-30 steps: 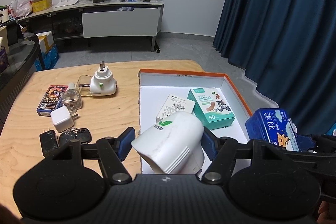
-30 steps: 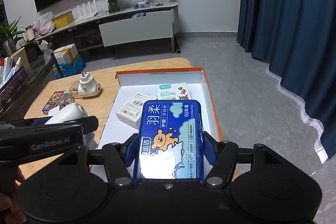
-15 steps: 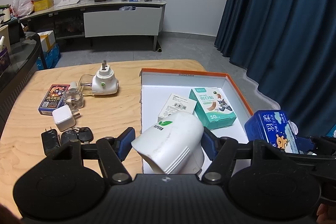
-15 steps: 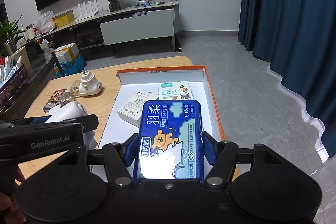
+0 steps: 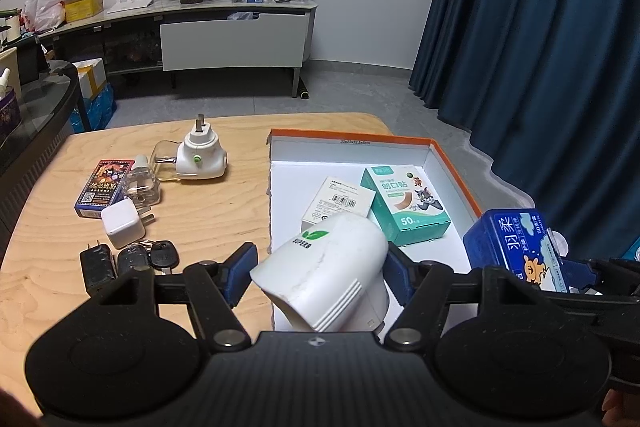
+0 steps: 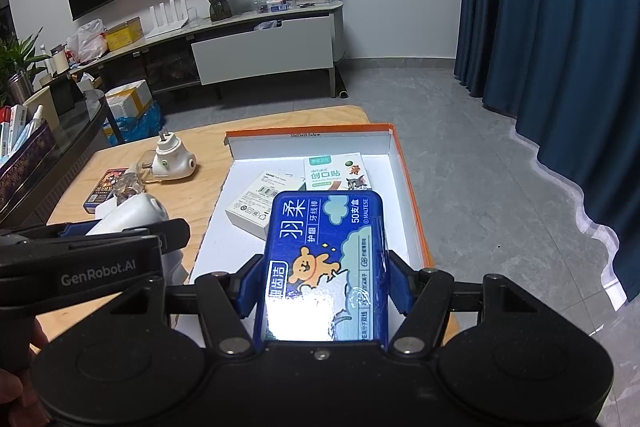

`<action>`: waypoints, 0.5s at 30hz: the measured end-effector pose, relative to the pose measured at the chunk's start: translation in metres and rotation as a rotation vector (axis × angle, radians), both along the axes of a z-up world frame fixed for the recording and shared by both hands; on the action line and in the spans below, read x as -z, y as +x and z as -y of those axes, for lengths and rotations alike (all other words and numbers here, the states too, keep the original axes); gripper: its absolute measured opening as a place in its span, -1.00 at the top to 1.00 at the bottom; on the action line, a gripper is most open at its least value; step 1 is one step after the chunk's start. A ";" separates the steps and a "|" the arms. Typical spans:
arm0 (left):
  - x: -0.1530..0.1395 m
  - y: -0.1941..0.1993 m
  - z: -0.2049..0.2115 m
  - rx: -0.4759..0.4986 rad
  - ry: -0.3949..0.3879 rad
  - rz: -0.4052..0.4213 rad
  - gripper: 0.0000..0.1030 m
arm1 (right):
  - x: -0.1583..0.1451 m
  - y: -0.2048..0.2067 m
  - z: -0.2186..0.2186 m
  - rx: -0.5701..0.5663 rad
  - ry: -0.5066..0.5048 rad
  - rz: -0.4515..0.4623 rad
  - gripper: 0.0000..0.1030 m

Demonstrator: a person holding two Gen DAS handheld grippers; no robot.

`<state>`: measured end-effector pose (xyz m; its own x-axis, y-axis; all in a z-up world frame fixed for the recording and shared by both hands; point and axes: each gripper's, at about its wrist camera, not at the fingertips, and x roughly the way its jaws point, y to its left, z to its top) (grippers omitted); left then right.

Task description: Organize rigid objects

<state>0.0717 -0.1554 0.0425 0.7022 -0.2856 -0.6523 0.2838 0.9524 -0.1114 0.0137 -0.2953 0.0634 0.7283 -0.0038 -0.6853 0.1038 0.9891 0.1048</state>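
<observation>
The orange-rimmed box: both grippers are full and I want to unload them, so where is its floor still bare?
In the orange-rimmed box, white floor is bare along the far wall behind the bandage box and small white carton, and down the left wall. The middle is crowded. The near part is hidden behind the white plug-in device and blue floss box.

My way into the orange-rimmed box [image 5: 452,163] is open along its near and left white floor; the teal bandage box [image 5: 404,205] and white carton [image 5: 340,201] crowd its middle. On the table [image 5: 208,211], chargers and keys [image 5: 160,257] clutter the left side.
</observation>
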 end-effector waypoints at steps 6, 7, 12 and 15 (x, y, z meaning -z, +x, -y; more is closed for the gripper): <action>0.000 0.000 0.000 -0.003 0.001 -0.001 -0.32 | 0.000 0.000 0.000 0.001 0.000 -0.002 -0.45; 0.000 0.000 -0.001 -0.003 0.002 -0.001 -0.32 | 0.000 0.000 0.000 0.001 0.000 -0.001 -0.45; 0.001 0.000 -0.001 -0.006 0.003 -0.004 -0.32 | 0.000 0.000 0.000 0.000 -0.001 -0.001 -0.45; 0.001 0.000 -0.002 -0.008 0.004 -0.006 -0.32 | 0.001 0.000 -0.001 -0.002 -0.001 -0.003 -0.45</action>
<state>0.0712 -0.1537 0.0414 0.7004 -0.2772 -0.6577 0.2751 0.9552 -0.1095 0.0140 -0.2941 0.0626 0.7264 -0.0031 -0.6873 0.1018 0.9895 0.1031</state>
